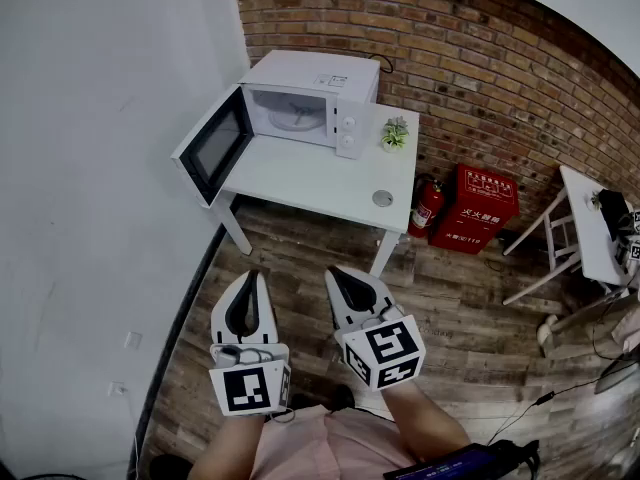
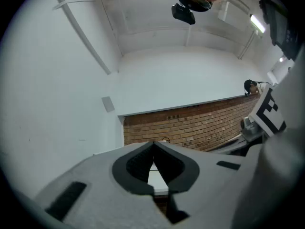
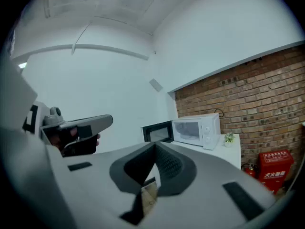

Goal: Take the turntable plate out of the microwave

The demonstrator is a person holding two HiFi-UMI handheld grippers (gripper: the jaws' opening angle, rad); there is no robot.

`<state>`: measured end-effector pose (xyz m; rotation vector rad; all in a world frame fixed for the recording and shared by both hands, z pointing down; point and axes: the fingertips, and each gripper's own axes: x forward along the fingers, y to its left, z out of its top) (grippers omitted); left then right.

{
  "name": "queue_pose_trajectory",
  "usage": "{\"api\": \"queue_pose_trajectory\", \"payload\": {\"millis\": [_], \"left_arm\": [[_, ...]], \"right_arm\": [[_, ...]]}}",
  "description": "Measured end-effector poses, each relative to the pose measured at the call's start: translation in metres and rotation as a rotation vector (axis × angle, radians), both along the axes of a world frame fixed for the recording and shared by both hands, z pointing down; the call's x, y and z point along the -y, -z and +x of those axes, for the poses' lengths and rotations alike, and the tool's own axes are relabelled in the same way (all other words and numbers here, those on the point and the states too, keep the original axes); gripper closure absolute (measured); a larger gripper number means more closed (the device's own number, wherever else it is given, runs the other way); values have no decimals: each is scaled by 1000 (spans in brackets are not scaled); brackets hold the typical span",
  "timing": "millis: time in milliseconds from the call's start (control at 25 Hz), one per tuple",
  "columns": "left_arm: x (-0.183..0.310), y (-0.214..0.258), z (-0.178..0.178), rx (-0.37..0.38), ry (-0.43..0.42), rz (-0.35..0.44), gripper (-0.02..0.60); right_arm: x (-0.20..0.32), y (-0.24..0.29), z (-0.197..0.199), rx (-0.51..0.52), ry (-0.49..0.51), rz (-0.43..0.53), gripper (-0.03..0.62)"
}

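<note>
While the person stands back from the table, both grippers are held low and side by side over the floor. The left gripper (image 1: 250,276) and the right gripper (image 1: 336,271) each have their jaws pressed together, with nothing between them. Both point toward the microwave (image 1: 312,96) and are well apart from it.

Beneath the grippers lies a floor (image 1: 450,308) of worn wooden planks, and a dark cable (image 1: 520,408) trails across it at the lower right.

Beyond them a white table (image 1: 310,178) stands in the corner where a plain white wall (image 1: 100,168) meets a brick wall (image 1: 500,78). The microwave sits on the far part of the tabletop, against the bricks. Its door (image 1: 215,146) is swung fully open to the left and overhangs the table's left edge.

The turntable plate (image 1: 297,118) lies inside the microwave's cavity, showing as a pale disc on its floor.

A small potted plant (image 1: 394,134) stands on the table just beside the microwave's control panel. A round grey cap (image 1: 382,198) is set into the tabletop near its front right corner, and the rest of the top is bare.

To the right of the table, a red fire extinguisher (image 1: 426,208) and a red box (image 1: 485,208) stand on the floor against the bricks. Farther right is a second white table (image 1: 585,233) with crossed legs.
</note>
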<state>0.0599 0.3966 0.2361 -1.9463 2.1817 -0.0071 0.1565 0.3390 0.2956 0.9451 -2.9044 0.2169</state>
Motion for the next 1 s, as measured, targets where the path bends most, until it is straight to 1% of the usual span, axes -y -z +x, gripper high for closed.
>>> {"api": "queue_pose_trajectory", "payload": {"millis": [240,360,400,440,480,600,680,1000], "left_arm": [[6,-6,7,1,7,-13,574],[8,-3,13,-2,10,7,572],[10,-2,16,-10,8,11,535],[11,-2,19,-19,8,10,472],[12,-2,21,-23,12,8,451],[13,-3,21,-9,30,12,448],[14,-6,18,3,42,8,448],[35,-21,-17,-3,72,-20,468]], "right_arm": [[8,-3,9,5,-9,-4,591],[12,1,13,35,4,7,585],[13,2,14,42,23,5,474],[13,2,14,46,38,2,420],[15,2,15,47,42,5,427],[21,-1,19,41,33,22,434],[26,-4,16,43,34,10,434],[56,-18,-13,28,37,-17,456]]}}
